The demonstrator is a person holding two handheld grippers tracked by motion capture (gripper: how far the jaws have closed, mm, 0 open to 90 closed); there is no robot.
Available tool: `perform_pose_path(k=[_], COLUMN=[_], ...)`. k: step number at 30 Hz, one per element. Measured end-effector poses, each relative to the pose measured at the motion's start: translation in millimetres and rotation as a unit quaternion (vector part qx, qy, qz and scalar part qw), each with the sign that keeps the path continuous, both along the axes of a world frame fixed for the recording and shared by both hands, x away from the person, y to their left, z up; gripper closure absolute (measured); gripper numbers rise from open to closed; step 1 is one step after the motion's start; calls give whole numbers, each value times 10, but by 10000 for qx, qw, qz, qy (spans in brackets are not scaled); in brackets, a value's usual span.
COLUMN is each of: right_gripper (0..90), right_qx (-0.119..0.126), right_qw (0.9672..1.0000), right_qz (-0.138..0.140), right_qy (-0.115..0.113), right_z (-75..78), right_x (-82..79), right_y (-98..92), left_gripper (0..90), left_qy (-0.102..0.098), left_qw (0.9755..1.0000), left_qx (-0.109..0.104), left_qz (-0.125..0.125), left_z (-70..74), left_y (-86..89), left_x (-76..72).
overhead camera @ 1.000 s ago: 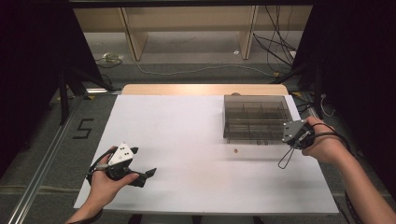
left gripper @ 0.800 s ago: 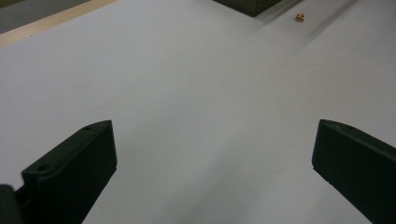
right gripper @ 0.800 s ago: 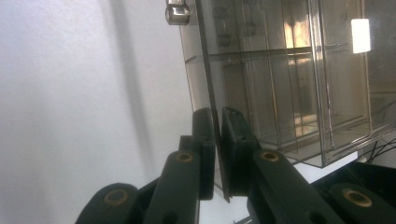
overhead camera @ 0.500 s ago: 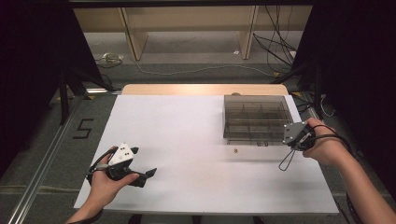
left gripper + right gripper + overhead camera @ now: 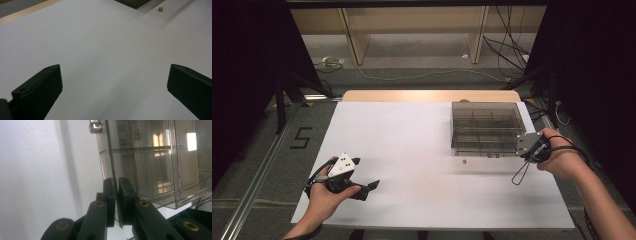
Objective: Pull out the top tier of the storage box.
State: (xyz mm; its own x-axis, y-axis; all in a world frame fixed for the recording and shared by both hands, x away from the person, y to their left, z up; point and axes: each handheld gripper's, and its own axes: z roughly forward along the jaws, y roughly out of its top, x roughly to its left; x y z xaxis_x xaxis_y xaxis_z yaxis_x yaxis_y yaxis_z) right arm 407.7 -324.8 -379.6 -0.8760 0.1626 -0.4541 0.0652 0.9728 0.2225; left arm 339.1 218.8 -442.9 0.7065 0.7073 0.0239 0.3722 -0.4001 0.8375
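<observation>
The clear divided box (image 5: 486, 126) sits at the far right of the table (image 5: 412, 130); I cannot make out anything in its compartments. My right gripper (image 5: 116, 185) pinches its thin lid (image 5: 111, 157) edge. My left gripper (image 5: 373, 185) rests open, near left. A tiny brown bit (image 5: 160, 9) lies just before the box.

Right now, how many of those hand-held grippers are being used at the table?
2. The left hand-held gripper rests near the table's front left corner, jaws open. The right hand-held gripper is at the clear compartment box, jaws shut on its thin lid edge.
</observation>
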Motion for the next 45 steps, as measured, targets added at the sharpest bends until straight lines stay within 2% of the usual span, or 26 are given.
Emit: perform_pose_path(k=[38, 41, 45], right_gripper=[851, 844, 794], right_qx=[104, 137, 434], right_qw=[9999, 9998, 9979], right_qz=[-4, -77, -421], right_qy=[62, 76, 222], right_z=[-18, -17, -17], right_x=[-70, -69, -62], right_y=[-38, -38, -61], left_gripper=[0, 0, 0], left_qy=[-6, -9, 0], left_qw=[10000, 10000, 10000], left_qx=[3, 6, -14], left_qz=[1, 0, 6], left_z=[3, 3, 1], left_y=[6, 7, 2], left_x=[-1, 0, -1])
